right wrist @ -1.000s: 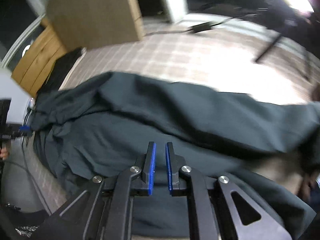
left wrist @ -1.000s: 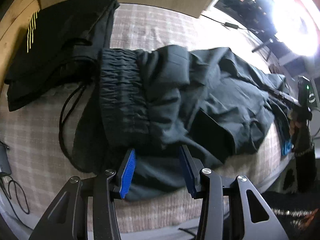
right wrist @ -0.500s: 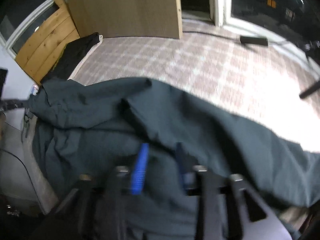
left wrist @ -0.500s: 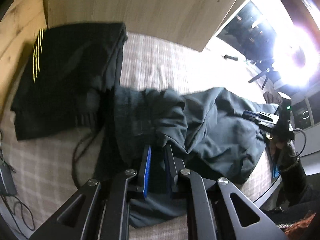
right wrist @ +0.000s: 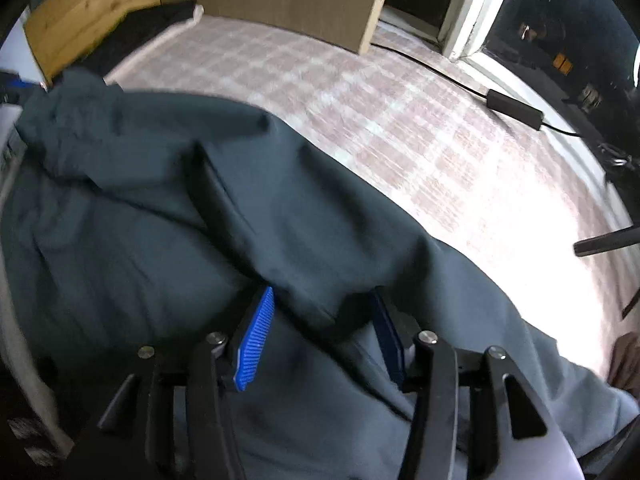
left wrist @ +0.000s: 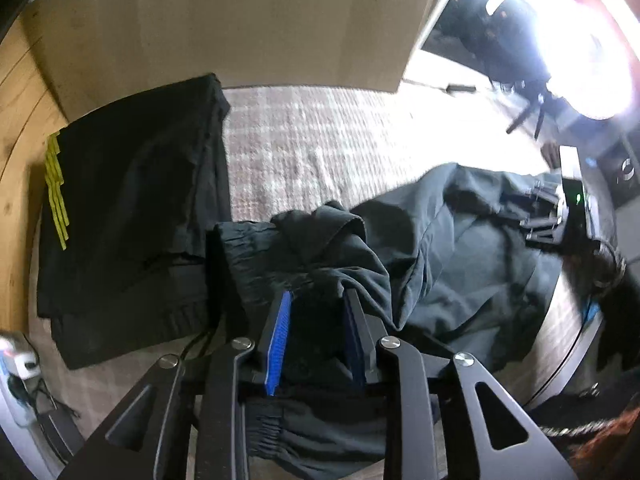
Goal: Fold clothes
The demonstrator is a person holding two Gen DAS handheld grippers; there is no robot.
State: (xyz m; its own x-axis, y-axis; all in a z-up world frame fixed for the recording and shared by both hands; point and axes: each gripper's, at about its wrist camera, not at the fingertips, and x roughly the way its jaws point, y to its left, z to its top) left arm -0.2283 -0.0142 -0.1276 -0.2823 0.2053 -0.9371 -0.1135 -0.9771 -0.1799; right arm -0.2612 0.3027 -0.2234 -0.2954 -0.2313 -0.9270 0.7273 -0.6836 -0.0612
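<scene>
Dark grey-green trousers (left wrist: 452,256) lie crumpled on a checked bed cover (left wrist: 320,140). Their elastic waistband (left wrist: 248,264) is bunched at my left gripper (left wrist: 318,300), whose blue-padded jaws are open with waistband cloth lying between and over them. In the right wrist view the same trousers (right wrist: 160,208) spread wide. My right gripper (right wrist: 324,300) is open, and a fold of the cloth lies between its fingers. The right gripper also shows in the left wrist view (left wrist: 548,216), at the trousers' far end.
A folded black garment with yellow stripes (left wrist: 132,216) lies at the left by a wooden headboard (left wrist: 16,128). A plywood panel (left wrist: 240,20) stands behind the bed. A black cable with adapter (right wrist: 514,108) lies on the cover. A charger (left wrist: 20,360) sits at the left edge.
Both grippers were shut earlier and have opened. The left one closed on the waistband, lifted it, then spread apart. The right gripper let go of the cloth and now sits over a fold.
</scene>
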